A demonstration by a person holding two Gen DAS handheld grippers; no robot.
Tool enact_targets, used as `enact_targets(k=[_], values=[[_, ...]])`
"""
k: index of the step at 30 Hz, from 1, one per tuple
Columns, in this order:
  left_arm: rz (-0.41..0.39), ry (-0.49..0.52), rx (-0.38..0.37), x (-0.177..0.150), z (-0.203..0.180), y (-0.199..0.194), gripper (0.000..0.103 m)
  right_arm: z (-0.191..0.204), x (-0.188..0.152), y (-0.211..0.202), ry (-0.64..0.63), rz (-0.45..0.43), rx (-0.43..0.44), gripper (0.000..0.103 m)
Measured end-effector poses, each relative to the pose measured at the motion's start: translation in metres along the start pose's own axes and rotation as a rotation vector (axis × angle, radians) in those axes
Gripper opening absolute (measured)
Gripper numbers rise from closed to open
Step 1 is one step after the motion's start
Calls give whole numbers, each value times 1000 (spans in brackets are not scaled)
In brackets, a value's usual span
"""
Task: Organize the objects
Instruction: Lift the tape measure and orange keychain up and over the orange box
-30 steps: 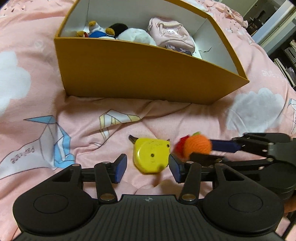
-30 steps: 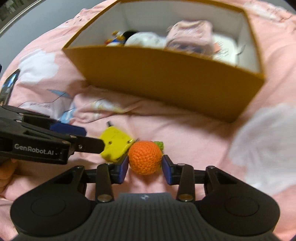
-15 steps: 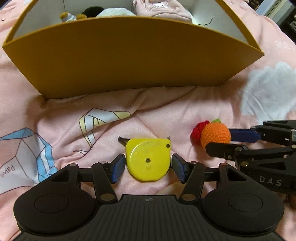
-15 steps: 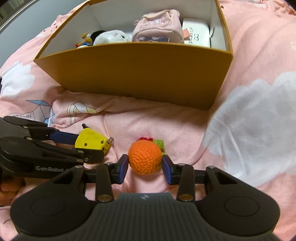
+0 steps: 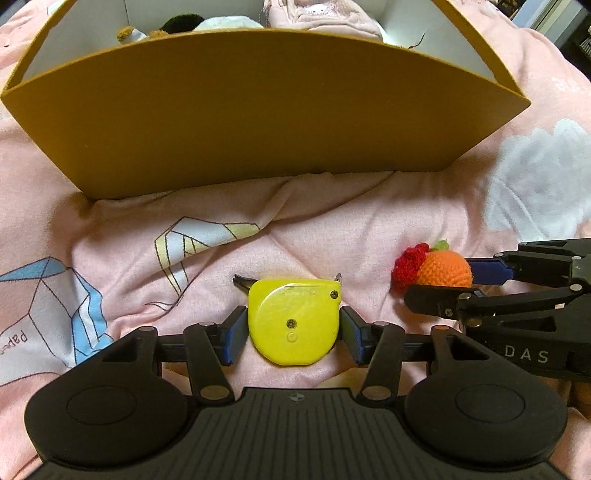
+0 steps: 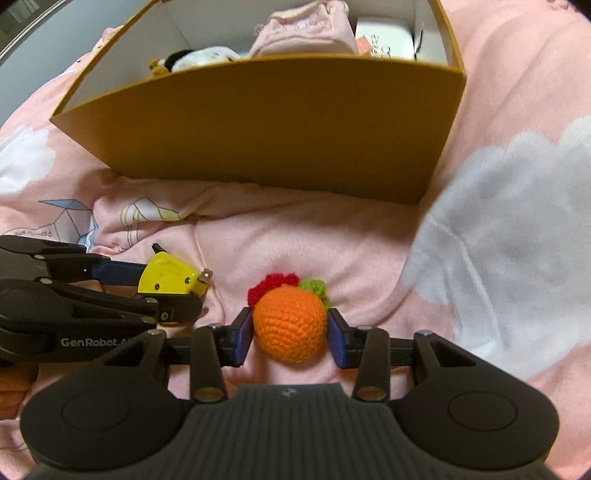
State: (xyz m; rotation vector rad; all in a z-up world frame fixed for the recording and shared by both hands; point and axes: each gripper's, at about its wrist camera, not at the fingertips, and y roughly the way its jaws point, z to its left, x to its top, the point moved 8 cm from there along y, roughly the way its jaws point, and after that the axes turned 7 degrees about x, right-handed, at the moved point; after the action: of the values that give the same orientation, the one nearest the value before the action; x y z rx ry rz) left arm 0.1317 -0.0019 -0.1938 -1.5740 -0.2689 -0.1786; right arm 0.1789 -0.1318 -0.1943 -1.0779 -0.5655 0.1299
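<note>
A yellow tape measure [image 5: 291, 325] lies flat on the pink bedspread. My left gripper [image 5: 293, 325] is closing on it, and both blue pads touch its sides. To its right, the right gripper [image 5: 447, 284] is shut on an orange crocheted ball [image 5: 445, 271] with a red flower and green leaf. In the right wrist view the ball [image 6: 290, 325] fills the gap between the pads of my right gripper [image 6: 290, 334] and rests on the bedspread. There the left gripper [image 6: 166, 291] and the tape measure [image 6: 168, 278] are at the left.
An orange-brown cardboard box [image 5: 258, 110] stands just beyond both grippers, its tall near wall [image 6: 277, 129] facing me. Inside are plush toys [image 6: 199, 57], a pink pouch [image 6: 303, 33] and a small white box [image 6: 384, 37]. The bedspread [image 6: 480, 240] is rumpled in front of the box.
Both grippers sank toward the bedspread and the box now looms larger. The left jaws widened, then narrowed onto the tape measure. Ball and tape measure, once side by side, now lie apart.
</note>
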Motion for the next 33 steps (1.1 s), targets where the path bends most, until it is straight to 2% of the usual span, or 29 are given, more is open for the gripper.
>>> enact_targets(k=[8,14,25,33], values=[[-49,-8,-22,-6,3,-25,61,9,2,-22,-32,-60,-12,44],[-106,-18,-40,-10,6,-60,61,17,3,-45,-59,-99,2,44],[-258,-43,-60,20,-1,-120,61,49,25,-95,-187,-225,26,44],[-317,-22,-87,58,9,-148,61,63,70,-127,-275,-311,38,44]])
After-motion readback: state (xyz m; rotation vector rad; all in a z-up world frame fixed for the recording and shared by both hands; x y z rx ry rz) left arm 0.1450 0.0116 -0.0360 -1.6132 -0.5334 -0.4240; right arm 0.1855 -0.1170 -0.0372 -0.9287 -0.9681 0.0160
